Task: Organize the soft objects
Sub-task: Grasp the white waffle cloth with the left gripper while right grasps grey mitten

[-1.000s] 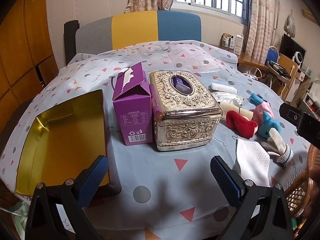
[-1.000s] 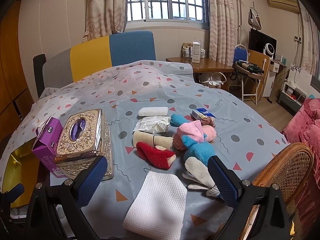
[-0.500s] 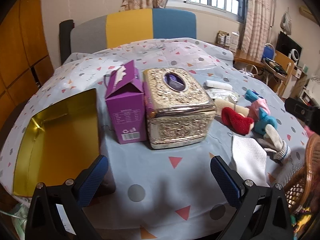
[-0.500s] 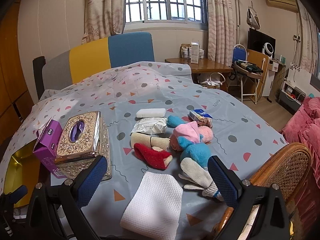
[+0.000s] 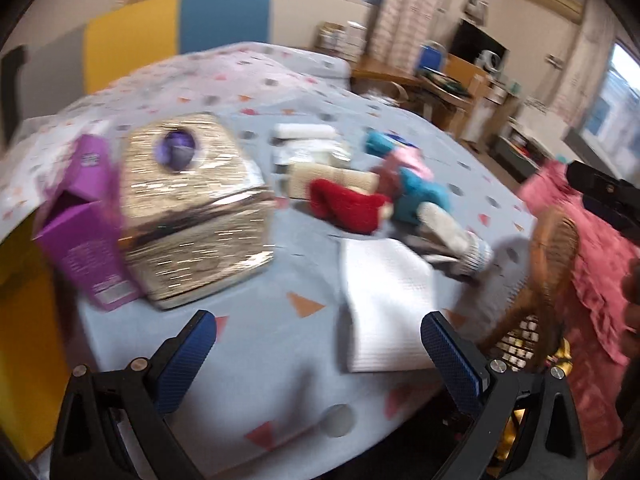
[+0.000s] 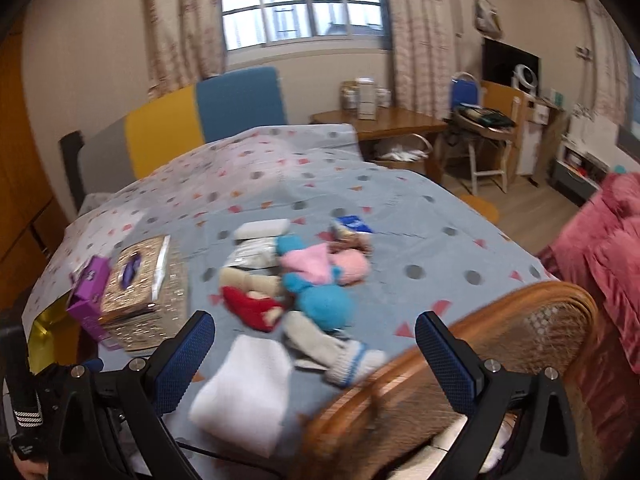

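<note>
A pile of soft things lies on the patterned tablecloth: a folded white cloth (image 5: 382,302) (image 6: 246,394), a red sock (image 5: 344,206) (image 6: 252,308), a beige sock (image 5: 332,178), a blue and pink plush toy (image 5: 416,182) (image 6: 320,276) and a grey-white mitten (image 5: 452,236) (image 6: 336,350). My left gripper (image 5: 318,344) is open and empty, above the table's near edge, just left of the white cloth. My right gripper (image 6: 314,346) is open and empty, held back over a wicker chair, with the mitten between its fingers in view.
An ornate golden tissue box (image 5: 192,204) (image 6: 140,284) stands left of the pile beside a purple carton (image 5: 84,224) (image 6: 90,300). A gold tin (image 6: 44,330) lies at the far left. A wicker chair back (image 6: 460,344) (image 5: 548,256) stands at the table's right edge.
Both views have swung to the right and blurred. The left gripper moved right toward the white cloth. The right gripper drew back, so the wicker chair now fills its lower view.
</note>
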Tool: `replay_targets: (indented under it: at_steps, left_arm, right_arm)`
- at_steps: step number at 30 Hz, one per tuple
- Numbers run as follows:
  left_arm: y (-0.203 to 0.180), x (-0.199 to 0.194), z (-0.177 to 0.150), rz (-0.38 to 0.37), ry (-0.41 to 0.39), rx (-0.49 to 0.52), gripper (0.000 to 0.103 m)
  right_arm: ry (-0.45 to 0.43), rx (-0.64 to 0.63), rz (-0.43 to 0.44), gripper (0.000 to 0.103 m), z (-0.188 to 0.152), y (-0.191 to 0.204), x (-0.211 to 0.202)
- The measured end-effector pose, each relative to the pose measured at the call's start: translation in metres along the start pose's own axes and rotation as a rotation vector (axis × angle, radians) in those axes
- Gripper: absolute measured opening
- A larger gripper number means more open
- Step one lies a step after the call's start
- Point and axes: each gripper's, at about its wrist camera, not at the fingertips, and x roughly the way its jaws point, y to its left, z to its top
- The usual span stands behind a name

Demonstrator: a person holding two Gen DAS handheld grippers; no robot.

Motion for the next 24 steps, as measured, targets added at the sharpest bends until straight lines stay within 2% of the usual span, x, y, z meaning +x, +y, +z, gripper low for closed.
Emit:
replay_targets:
  at_steps: [4,7,14,19,22,24]
  left_arm:
    - [-0.015,0.024,0.01,-0.06,0.054,0.05,0.103]
    - [-0.033,0.048,0.016,-0.111,0.109,0.113,0.103]
    - [-0.048,0.099,0.007,-0.084,0.256,0.178,0.103]
    - [-0.054,0.117,0.001,-0.032,0.268,0.178,0.103]
    - [-0.055,0.113,-0.007,-0.005,0.242,0.216,0.096]
    - [-0.053,0.107,-0.011,-0.017,0.212,0.227,0.081]
  right_arm:
    - [0.014,0.07,-0.005,0.102,-0.003,-0.02,0.002]
    - [0.02,0.075,0.0,0.102,-0.005,-0.023,0.005]
    - [0.04,0.067,0.009,0.102,-0.01,-0.026,0.011]
    - [0.06,0.08,0.002,0.102,-0.009,-0.036,0.018]
    - [0.097,0.056,0.018,0.102,-0.005,-0.038,0.026]
    - [0.141,0.007,0.041,0.102,0.002,-0.036,0.036]
